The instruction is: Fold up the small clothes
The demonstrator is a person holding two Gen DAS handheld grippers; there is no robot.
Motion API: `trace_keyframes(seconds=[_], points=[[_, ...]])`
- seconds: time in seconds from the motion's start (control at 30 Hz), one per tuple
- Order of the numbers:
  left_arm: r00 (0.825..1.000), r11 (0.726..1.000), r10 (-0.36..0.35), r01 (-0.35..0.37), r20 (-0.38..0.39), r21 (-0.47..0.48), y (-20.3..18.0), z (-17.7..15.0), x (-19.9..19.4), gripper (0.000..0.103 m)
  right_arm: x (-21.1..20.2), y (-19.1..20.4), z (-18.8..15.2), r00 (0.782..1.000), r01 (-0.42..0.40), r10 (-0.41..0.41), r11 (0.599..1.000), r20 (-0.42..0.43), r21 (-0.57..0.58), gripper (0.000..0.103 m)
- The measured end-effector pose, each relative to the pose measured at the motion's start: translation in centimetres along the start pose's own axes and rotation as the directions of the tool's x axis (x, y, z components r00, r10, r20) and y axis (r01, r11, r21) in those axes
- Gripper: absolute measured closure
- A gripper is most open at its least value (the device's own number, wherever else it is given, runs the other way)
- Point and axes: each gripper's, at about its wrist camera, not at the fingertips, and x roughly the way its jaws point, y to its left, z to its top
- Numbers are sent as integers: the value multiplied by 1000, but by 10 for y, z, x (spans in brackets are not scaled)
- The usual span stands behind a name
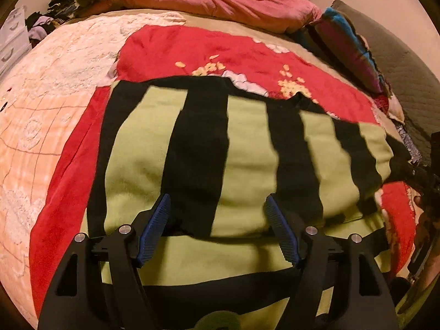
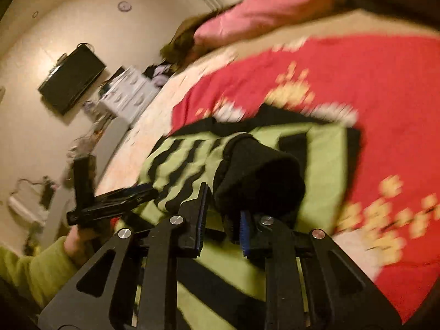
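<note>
Two blue-padded fingers of the left gripper (image 1: pixel 217 228) stand spread wide above the green-and-black striped garment (image 1: pixel 247 151), gripping nothing, while the garment lies on a red floral blanket (image 1: pixel 192 46) over the bed, a pink pillow (image 1: pixel 220 2) beyond. From the right wrist, the blurred right gripper (image 2: pixel 222 220) has its pads drawn close together against the garment's black cuff (image 2: pixel 261 181), apparently pinching it, though I cannot tell for certain.

A green-and-black striped garment (image 1: pixel 192 143) lies partly folded, black cuff (image 2: pixel 261 181) lifted.
</note>
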Motion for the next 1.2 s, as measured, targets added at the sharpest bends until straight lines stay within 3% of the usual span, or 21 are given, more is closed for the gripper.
trace_keyframes(seconds=[0.07, 0.13, 0.2, 0.27, 0.33, 0.43, 0.53, 0.63, 0.7, 0.77, 0.9, 1.0, 1.2], points=[[1000, 1000, 11, -11, -4, 20, -5, -3, 4, 33, 4, 2, -1, 994, 110, -111, 993, -19, -46, 89], [999, 998, 40, -39, -16, 42, -8, -6, 10, 33, 20, -5, -7, 983, 163, -166, 986, -74, -45, 87], [999, 998, 48, -47, -15, 48, -9, -8, 13, 33, 32, -18, -12, 970, 210, -210, 978, -119, -8, 74], [999, 998, 47, -46, -16, 49, -7, -8, 13, 33, 31, -31, -16, 974, 199, -192, 979, -118, 52, 72], [999, 998, 42, -42, -20, 40, -5, -7, 11, 33, 23, -36, -15, 981, 179, -171, 978, -88, 103, 60], [999, 999, 42, -42, 0, 25, -1, -8, -1, 33, 1, -42, -12, 967, 254, -252, 960, -33, 116, 57], [997, 999, 41, -43, 63, 32, 0, -6, -23, 33, -19, -48, -10, 965, 249, -259, 954, 44, 164, 56], [992, 996, 72, -77, 103, 45, -1, 2, -37, 33, -31, -29, -3, 963, 214, -227, 972, 149, 98, 51], [993, 998, 46, -49, 106, 27, -1, 7, -38, 33, -28, -8, 1, 973, 156, -155, 988, 171, 6, 46], [994, 998, 36, -40, 101, 38, -7, 11, -34, 33, -13, 13, 0, 984, 124, -112, 989, 140, -77, 46], [993, 992, 48, -60, 107, 111, -27, 16, -23, 33, 24, 29, -6, 990, 142, -138, 980, 39, -139, 45], [996, 991, 56, -64, 70, 119, -30, 20, -8, 33, 36, 32, -10, 985, 171, -170, 975, 16, -144, 37], [996, 992, 91, -89, -19, 87, -13, 21, 30, 33, 43, 17, -14, 975, 218, -222, 972, -30, -86, 36]])
